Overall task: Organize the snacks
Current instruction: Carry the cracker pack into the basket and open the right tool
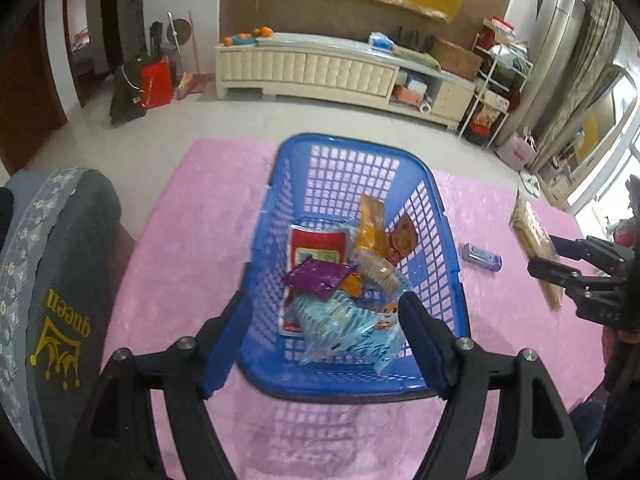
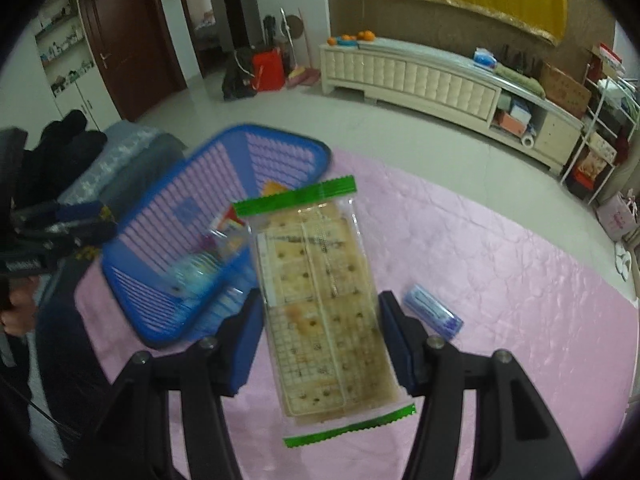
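Observation:
A blue plastic basket (image 1: pixel 440 216) stands on the pink cloth and holds several snack packets: a red one (image 1: pixel 316 244), a purple one (image 1: pixel 316 276), an orange one (image 1: pixel 372 224) and a light blue one (image 1: pixel 344 324). My left gripper (image 1: pixel 320 344) hangs open over the basket's near end, its pads touching nothing. My right gripper (image 2: pixel 320 344) is shut on a clear cracker pack with green ends (image 2: pixel 320 292), held in the air to the right of the basket (image 2: pixel 160 216). In the left wrist view that pack (image 1: pixel 536 240) shows at the far right. A small blue wrapped snack (image 2: pixel 434 312) lies on the cloth.
The pink cloth (image 1: pixel 180 240) covers the whole work surface. A grey cushion with "queen" in yellow (image 1: pixel 60 280) borders it on the left. Beyond the tiled floor stand a long cream cabinet (image 1: pixel 320 68) and a cluttered white rack (image 1: pixel 496 92).

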The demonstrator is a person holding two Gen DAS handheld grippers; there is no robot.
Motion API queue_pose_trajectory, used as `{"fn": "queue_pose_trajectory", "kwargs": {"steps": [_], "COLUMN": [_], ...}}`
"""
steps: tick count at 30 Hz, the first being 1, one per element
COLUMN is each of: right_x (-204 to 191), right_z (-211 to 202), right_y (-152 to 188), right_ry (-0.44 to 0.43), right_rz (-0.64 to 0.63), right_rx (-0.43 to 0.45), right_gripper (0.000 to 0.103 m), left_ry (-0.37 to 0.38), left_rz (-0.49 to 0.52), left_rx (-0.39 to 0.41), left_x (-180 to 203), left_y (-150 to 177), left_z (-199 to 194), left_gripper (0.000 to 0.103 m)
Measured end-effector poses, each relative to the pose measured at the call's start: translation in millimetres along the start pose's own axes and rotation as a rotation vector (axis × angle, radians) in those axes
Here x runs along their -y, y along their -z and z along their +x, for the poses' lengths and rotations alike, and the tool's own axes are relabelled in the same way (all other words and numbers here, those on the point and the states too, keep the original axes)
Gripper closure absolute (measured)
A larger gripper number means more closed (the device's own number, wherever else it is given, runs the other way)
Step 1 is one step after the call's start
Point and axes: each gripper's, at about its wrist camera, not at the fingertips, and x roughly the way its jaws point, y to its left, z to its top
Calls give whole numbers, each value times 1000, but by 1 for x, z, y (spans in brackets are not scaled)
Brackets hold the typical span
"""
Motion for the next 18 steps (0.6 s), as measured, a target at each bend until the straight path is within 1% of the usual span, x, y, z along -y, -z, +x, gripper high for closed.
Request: {"fn": "queue_pose_trajectory", "kwargs": {"steps": [3,5,8,11,18], "right_x": [-15,-33,-56,-76,-98], "right_z": [1,1,4,13,52], "right_y": [-16,-25,-35,-40,-50], "right_ry": [-22,-40,-70,-56,-70], "right_rz": [-18,-34,-54,-87,-69], "right_rx": [15,21,10,23,-50], "right_gripper": [42,42,42,42,42], "left_ry": [1,-5,0,7,1], "left_rz": [-17,-21,-31,-35,-55], "left_rx": [17,23,36,40,31], "left_x": [-13,-19,-30,-40,-60], "left_y": [3,4,7,10,11], "left_z": [-8,-10,-13,-13,-5], "left_gripper": [30,30,30,30,30]}}
